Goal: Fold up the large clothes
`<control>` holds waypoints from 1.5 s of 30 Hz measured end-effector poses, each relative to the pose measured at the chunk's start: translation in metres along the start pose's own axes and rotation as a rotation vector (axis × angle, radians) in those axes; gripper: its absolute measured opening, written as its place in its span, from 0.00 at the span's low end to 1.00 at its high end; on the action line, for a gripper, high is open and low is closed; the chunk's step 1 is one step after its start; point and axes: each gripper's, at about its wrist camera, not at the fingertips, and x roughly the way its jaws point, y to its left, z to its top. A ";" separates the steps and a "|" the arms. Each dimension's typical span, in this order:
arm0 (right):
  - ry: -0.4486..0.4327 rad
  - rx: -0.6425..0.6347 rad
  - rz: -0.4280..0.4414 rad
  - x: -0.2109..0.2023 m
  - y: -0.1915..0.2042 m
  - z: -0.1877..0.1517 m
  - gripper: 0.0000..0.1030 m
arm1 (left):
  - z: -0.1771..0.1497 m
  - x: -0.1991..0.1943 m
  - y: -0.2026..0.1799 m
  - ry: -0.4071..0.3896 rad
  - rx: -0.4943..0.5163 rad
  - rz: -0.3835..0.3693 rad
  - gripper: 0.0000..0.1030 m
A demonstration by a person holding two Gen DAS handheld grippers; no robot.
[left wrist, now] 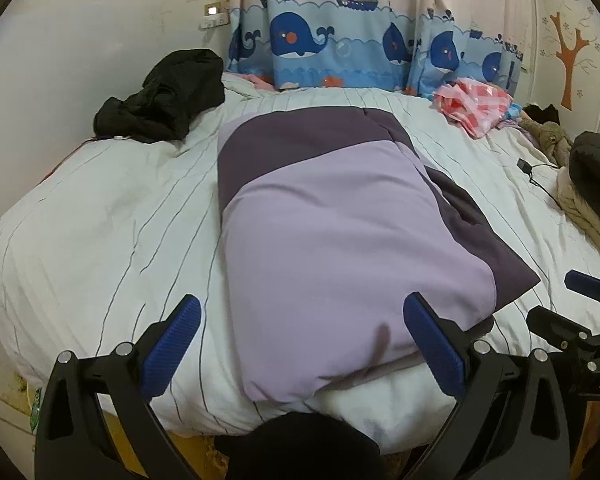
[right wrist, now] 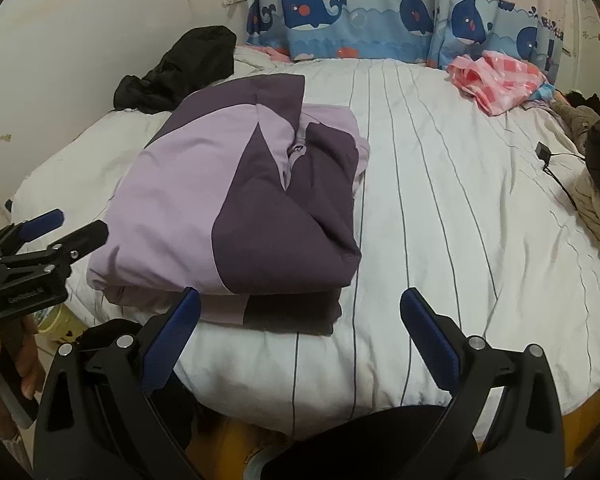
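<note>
A light and dark purple garment [left wrist: 340, 232] lies folded into a thick rectangle on the white striped bed [left wrist: 100, 216]. It also shows in the right wrist view [right wrist: 228, 208], left of centre. My left gripper [left wrist: 302, 310] is open and empty, its fingers either side of the garment's near edge. My right gripper [right wrist: 300, 306] is open and empty, just off the garment's near right corner. The right gripper shows in the left wrist view [left wrist: 572, 308], and the left gripper shows in the right wrist view [right wrist: 56, 226].
A black garment [left wrist: 164, 96] lies at the far left of the bed. A pink checked cloth [left wrist: 476, 104] lies at the far right. More clothes [left wrist: 592, 184] and a black cable [left wrist: 536, 176] lie at the right edge. A whale-print curtain [left wrist: 340, 48] hangs behind.
</note>
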 end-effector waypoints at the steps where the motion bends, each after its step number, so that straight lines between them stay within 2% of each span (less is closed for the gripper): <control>1: -0.004 0.001 -0.004 -0.001 -0.001 0.000 0.93 | 0.000 -0.003 0.000 -0.005 -0.003 0.015 0.95; 12: -0.029 -0.011 -0.019 -0.011 0.009 -0.005 0.93 | -0.003 -0.021 -0.003 -0.019 -0.012 0.087 0.95; 18: -0.013 0.006 -0.033 -0.007 0.007 -0.006 0.93 | -0.004 -0.022 0.005 -0.003 -0.050 0.069 0.95; 21: -0.006 0.002 -0.030 -0.006 0.008 -0.006 0.93 | -0.005 -0.024 0.005 -0.015 -0.052 0.037 0.95; 25: 0.008 0.002 -0.016 -0.003 0.010 -0.010 0.93 | -0.009 -0.021 0.001 -0.005 -0.038 0.053 0.95; 28: 0.027 0.005 -0.007 0.002 0.012 -0.013 0.93 | -0.011 -0.018 0.004 0.026 -0.076 -0.012 0.95; 29: 0.030 0.006 -0.003 0.002 0.011 -0.014 0.93 | -0.012 -0.018 0.006 0.014 -0.084 -0.021 0.95; 33: 0.024 0.011 0.006 0.000 0.010 -0.016 0.93 | -0.014 -0.023 0.003 -0.028 -0.058 -0.003 0.95; 36: 0.017 0.014 0.008 -0.003 0.010 -0.016 0.93 | -0.014 -0.028 0.000 -0.049 -0.037 0.038 0.95; 45: -0.012 -0.001 -0.005 -0.014 0.010 -0.016 0.93 | -0.009 -0.027 -0.006 -0.021 -0.001 0.136 0.95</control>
